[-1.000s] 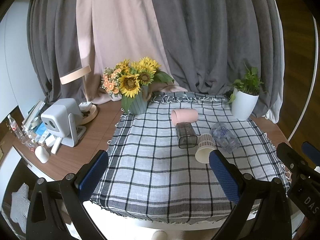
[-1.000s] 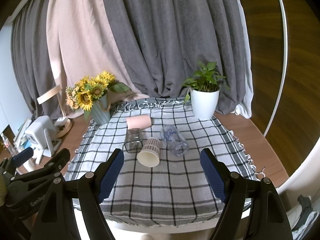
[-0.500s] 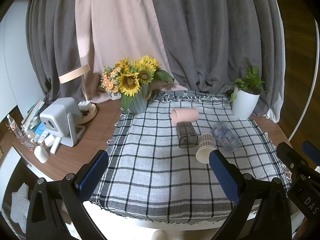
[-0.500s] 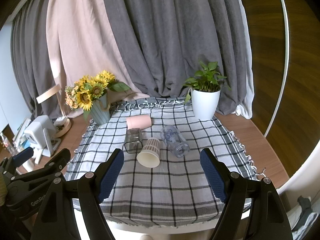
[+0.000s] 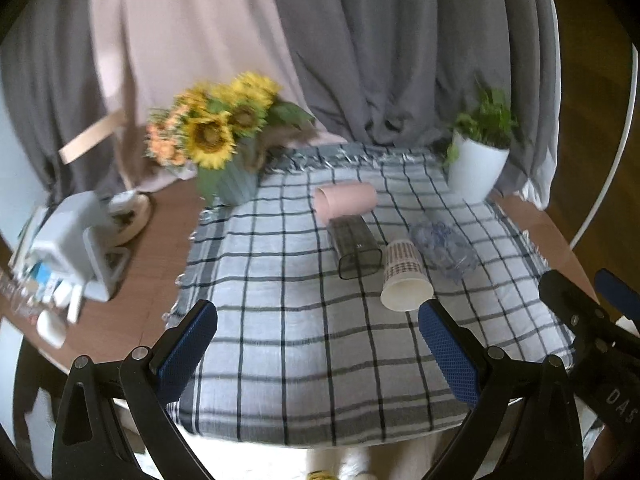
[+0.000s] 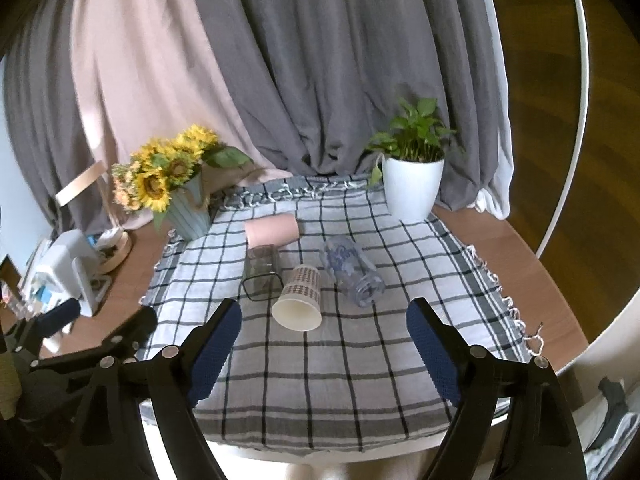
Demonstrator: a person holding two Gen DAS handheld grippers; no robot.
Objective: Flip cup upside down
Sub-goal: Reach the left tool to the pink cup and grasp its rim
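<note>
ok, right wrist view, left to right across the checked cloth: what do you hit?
Sunflower bouquet in a ribbed teal vase → dark smoky square tumbler lying down → patterned paper cup on its side → clear printed plastic cup on its side → green plant in a white pot. Pink cup left out: it overlaps the tumbler's span.

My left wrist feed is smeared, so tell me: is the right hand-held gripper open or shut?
Observer: Open. The right hand-held gripper holds nothing, and its pads are wide apart.
Operator: What is ahead of it?
Observer: The paper cup lies on the cloth beyond its gap, on its side, with the mouth toward the camera.
Operator: And the clear cup?
Observer: The clear cup bears a blue print, which is sharp in the right wrist view.
</note>
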